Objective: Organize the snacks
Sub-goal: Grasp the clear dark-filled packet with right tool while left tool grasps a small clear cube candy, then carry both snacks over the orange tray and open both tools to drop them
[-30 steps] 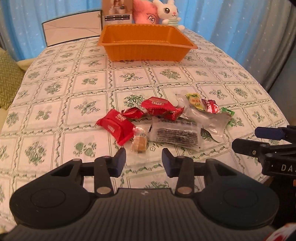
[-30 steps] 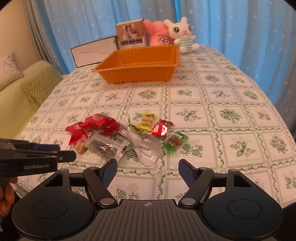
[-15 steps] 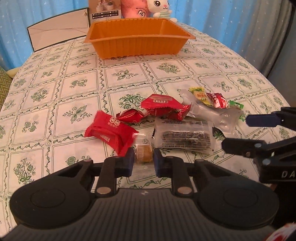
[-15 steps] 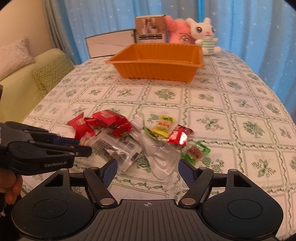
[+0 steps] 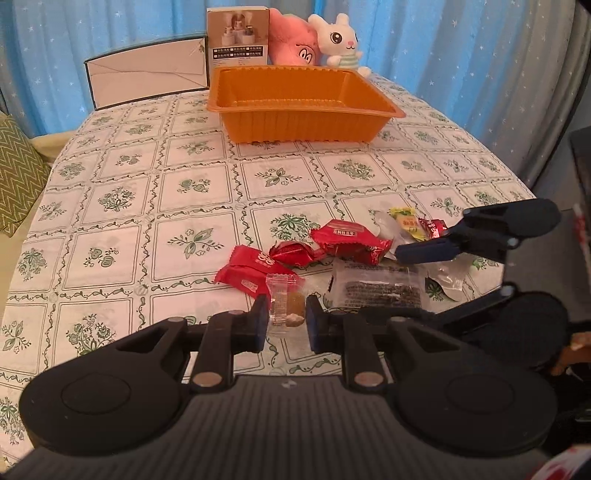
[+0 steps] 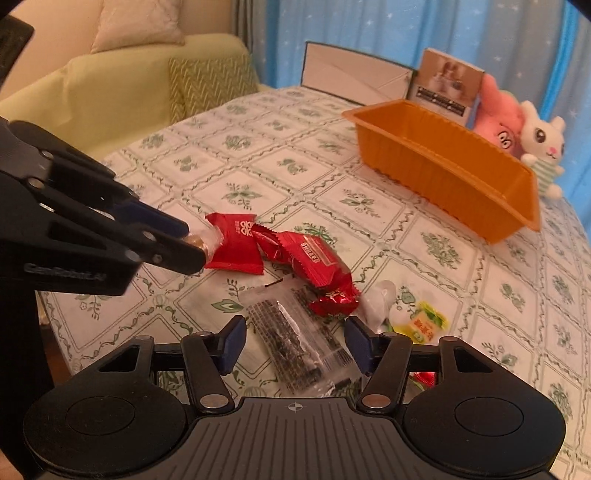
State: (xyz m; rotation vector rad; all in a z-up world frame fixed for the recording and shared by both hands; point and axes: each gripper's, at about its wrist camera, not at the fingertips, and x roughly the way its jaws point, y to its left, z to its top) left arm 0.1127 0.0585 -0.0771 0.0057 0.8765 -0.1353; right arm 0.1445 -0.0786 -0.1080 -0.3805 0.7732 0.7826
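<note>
A: Blue curtains (image 5: 443,55) hang behind my table (image 5: 122,206), and the orange tray (image 5: 299,107) stands toward its far end. What do you see from your side?

B: Snacks lie in a loose heap on the near side of that tray, well apart from it. I have my left gripper (image 5: 286,317) clenched on a small clear-wrapped candy (image 5: 290,308), its blue pads pressing both sides.

A: And the other one?

B: My right gripper (image 6: 293,341) is closing around the dark bar in clear wrap (image 6: 295,343); the bar lies between the fingers, but the pads do not press it.

A: Red packets?

B: Three red packets (image 6: 314,264) sit just tray-side of the bar, a yellow sweet (image 6: 423,321) beside them. Two plush toys (image 5: 332,40) and a box (image 5: 236,35) stand behind the tray.
</note>
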